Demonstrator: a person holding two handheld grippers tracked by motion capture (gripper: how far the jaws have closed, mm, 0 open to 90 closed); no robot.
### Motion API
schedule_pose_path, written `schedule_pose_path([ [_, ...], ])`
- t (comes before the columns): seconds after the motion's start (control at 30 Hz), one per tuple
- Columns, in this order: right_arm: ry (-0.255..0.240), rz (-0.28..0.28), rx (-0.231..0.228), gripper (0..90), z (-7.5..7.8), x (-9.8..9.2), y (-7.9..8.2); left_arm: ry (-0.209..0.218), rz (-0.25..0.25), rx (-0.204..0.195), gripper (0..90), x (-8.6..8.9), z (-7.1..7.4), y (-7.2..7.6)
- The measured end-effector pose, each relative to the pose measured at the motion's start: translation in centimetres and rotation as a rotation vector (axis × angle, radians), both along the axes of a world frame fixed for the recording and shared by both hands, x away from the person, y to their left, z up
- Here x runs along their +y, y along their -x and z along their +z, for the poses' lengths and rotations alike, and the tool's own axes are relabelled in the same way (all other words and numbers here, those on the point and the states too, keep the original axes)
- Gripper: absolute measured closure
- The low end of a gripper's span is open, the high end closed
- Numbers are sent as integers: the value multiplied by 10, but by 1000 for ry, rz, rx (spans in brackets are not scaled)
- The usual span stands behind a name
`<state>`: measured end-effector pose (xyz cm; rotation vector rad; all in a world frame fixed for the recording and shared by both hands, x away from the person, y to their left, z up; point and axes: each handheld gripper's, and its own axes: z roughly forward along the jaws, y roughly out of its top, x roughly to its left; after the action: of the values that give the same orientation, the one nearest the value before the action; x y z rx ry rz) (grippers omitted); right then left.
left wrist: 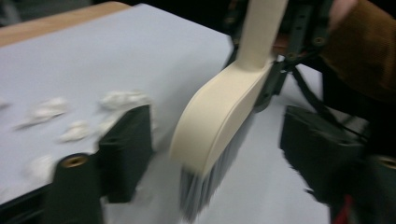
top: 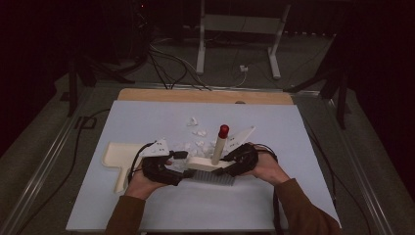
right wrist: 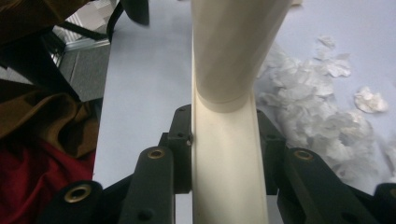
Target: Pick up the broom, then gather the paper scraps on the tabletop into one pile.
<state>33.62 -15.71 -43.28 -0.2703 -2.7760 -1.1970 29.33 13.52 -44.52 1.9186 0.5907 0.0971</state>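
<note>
we see the hand brush [top: 211, 166] near the middle of the table [top: 147, 122], a bit toward the near edge, cream head lying flat, grey bristles down on the light blue surface, handle standing up with a red tip. right gripper [top: 234, 161] has its jaws clamped on the brush head [right wrist: 229, 158], one pad on each side. left gripper [top: 182, 156] sits just left of the brush with jaws apart; the brush end [left wrist: 219, 121] is between them but the pads are not touching it. white paper scraps [top: 195, 134] are scattered just behind the brush, toward the far edge. cream dustpan [top: 117, 156] lies flat near the left edge, partly under the left hand [top: 144, 181].
</note>
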Motion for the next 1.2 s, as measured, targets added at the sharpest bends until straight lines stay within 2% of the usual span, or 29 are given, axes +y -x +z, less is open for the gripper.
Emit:
schedule_pose_path([
  [0.07, -5, -11, -1, 671, 1, -2, -1, 7, 55, -2, 171, 9, -1, 1],
  [0.2, -21, -46, 0, 672, 2, -4, -4, 15, 133, -9, 115, 23, -2, 6],
  [0.4, -52, -77, 1, 671, 5, -7, -10, 7, 261, -29, 17, 46, -6, 17],
  [0.5, -51, -96, -12, 672, 6, -8, -11, 6, 328, -49, 6, 56, -9, 24],
  [0.63, -75, -151, -19, 672, 10, -12, -18, -1, 412, -70, 6, 70, -14, 32],
  [1.0, -133, -338, -72, 672, 22, -30, -48, -28, 530, -80, 6, 89, -25, 54],
  [1.1, -121, -387, -103, 672, 26, -34, -57, -36, 549, -80, 6, 93, -27, 57],
  [1.2, -113, -419, -113, 671, 28, -37, -66, -35, 571, -78, 6, 97, -30, 58],
])
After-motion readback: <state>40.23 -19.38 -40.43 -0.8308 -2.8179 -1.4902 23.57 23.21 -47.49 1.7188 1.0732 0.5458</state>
